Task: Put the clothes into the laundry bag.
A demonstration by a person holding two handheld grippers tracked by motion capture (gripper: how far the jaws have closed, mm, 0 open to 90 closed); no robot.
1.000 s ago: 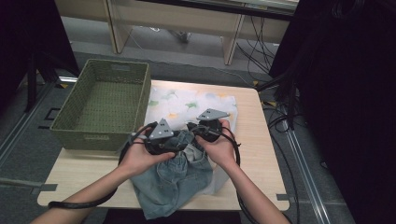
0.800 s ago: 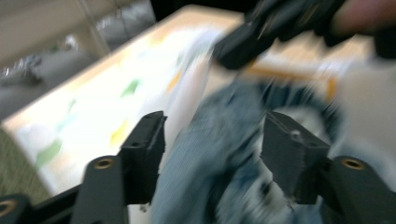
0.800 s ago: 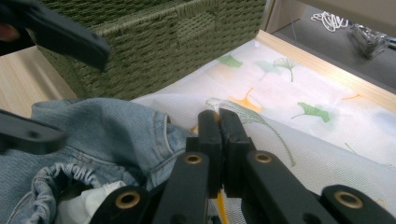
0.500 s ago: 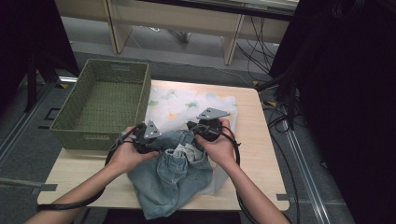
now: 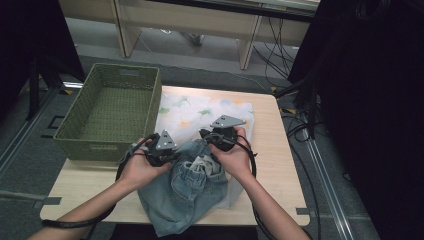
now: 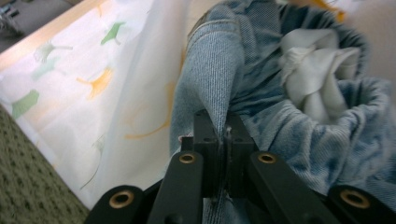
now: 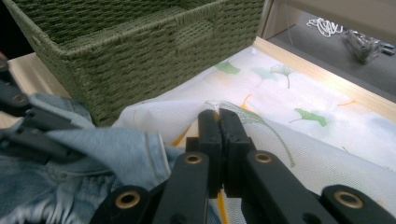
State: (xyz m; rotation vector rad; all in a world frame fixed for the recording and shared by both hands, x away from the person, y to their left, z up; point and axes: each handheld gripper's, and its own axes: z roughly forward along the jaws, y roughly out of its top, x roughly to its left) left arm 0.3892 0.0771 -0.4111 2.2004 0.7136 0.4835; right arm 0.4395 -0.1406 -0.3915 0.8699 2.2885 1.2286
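The left tool (image 6: pixel 218 140) has just been closing and now pinches the blue denim shorts (image 5: pixel 190 185) lying under both tools on the desk (image 5: pixel 277 165), the right tool (image 7: pixel 219 128) grips them too, so lifting together probably comes next.

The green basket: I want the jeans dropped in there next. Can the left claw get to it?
Probably yes: the basket sits open-topped beside the left claw, nothing between them, though that claw is clamped on the jeans.

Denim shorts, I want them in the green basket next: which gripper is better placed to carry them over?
Left gripper, probably: it is clamped on the denim shorts and nearer the basket.
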